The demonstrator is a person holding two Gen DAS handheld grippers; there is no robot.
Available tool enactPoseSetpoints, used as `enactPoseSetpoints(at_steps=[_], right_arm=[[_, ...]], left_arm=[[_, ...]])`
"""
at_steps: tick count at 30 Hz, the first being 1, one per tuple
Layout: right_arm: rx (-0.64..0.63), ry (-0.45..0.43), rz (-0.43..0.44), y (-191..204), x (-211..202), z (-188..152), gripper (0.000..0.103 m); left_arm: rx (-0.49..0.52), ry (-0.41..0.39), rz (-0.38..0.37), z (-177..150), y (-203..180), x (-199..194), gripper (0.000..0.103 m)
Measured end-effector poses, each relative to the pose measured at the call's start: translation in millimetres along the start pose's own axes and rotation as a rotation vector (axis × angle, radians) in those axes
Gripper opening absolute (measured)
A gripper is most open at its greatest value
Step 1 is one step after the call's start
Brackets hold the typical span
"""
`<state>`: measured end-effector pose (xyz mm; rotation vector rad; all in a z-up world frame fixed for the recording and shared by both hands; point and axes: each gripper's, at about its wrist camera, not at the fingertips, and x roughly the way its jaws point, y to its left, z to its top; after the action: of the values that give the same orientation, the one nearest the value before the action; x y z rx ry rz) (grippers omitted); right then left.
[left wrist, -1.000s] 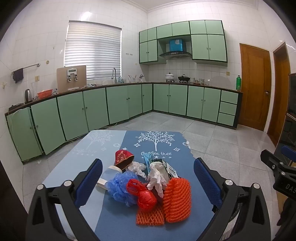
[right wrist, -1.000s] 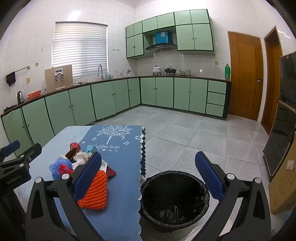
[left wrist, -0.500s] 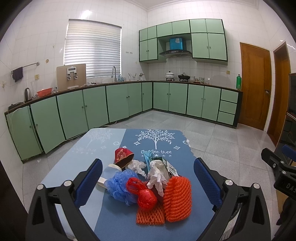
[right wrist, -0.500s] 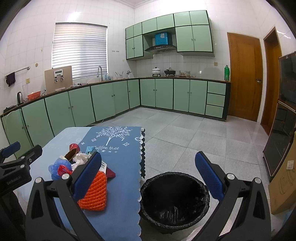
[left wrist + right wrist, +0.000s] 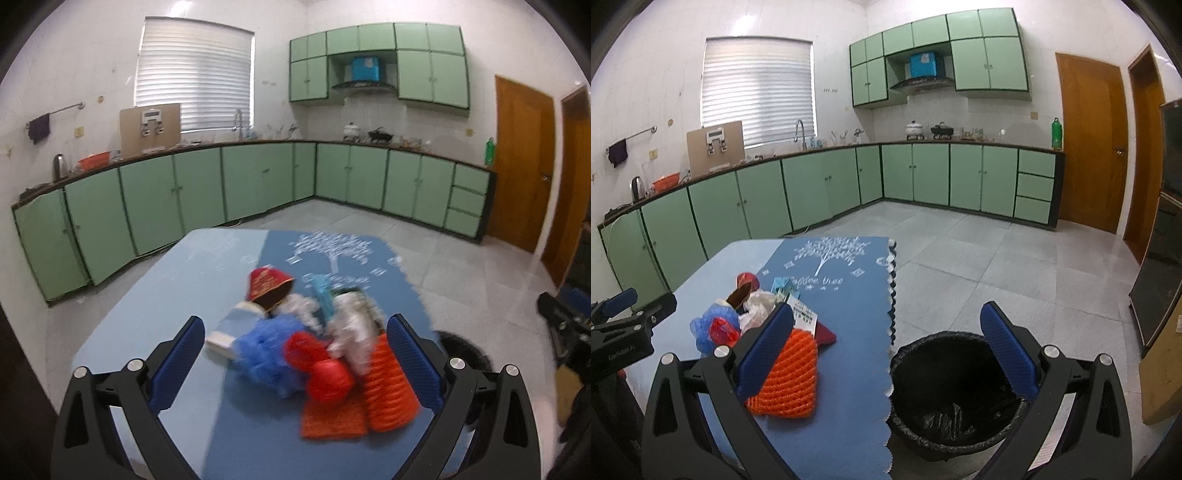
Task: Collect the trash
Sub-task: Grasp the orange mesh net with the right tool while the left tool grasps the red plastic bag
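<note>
Trash pile sits on the table, heaped at the near end of the dark blue cloth printed with a white tree. From my left wrist view, blurred, I make out a blue mesh pouf, a red crumpled wrapper, orange foam netting with a flatter orange piece just beside it, crumpled white paper and a red cup lying on its side at the far edge of the heap. All pieces touch or overlap one another.

My left gripper hangs over the near side of the pile, fingers spread wide, nothing between them; the pile shows in the gap. I cannot tell from the blur whether any pad touches an item.

My right gripper is also spread wide and empty. Its left finger overlaps the orange netting in the view; its right finger lies over the rim of the bin. The black-lined trash bin stands on the tiled floor just beside the table's scalloped cloth edge, open-topped, only the liner visible inside.

Green cabinets run along the far walls.
</note>
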<state>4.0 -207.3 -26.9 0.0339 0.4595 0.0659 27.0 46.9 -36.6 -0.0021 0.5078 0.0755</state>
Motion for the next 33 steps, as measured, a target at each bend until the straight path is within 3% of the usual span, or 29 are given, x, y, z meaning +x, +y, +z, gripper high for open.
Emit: enactPoseSetpoints(at_steps=[7,14,20,23,25,28,33], right_arm=[[-0.053,0.051,0.078,35,33,-19,0.098],[-0.073,0.103,0.134,64,64,-39,0.098],[-0.088,0.153,0.163,80,84,-51,0.091],[-0.089,0.2,0.189,84,94,-57,0.081],[-0.085,0.224,0.201,86,100,-60,0.079],[-0.091,0.258,0.233,86,105,-65,0.065],[-0.099,0.282,0.323,88,104,-68,0.028]], left_arm=[[0.021,0.045,0.064,-20,23,29,0.097],[0.009,0.083,0.056,-34,30,44,0.093],[-0.012,0.119,0.051,-41,39,56,0.09],[-0.008,0.116,0.052,-43,40,57,0.09],[-0.011,0.118,0.048,-43,40,58,0.09],[-0.014,0.125,0.046,-43,39,59,0.09],[-0.014,0.131,0.043,-44,39,58,0.09]])
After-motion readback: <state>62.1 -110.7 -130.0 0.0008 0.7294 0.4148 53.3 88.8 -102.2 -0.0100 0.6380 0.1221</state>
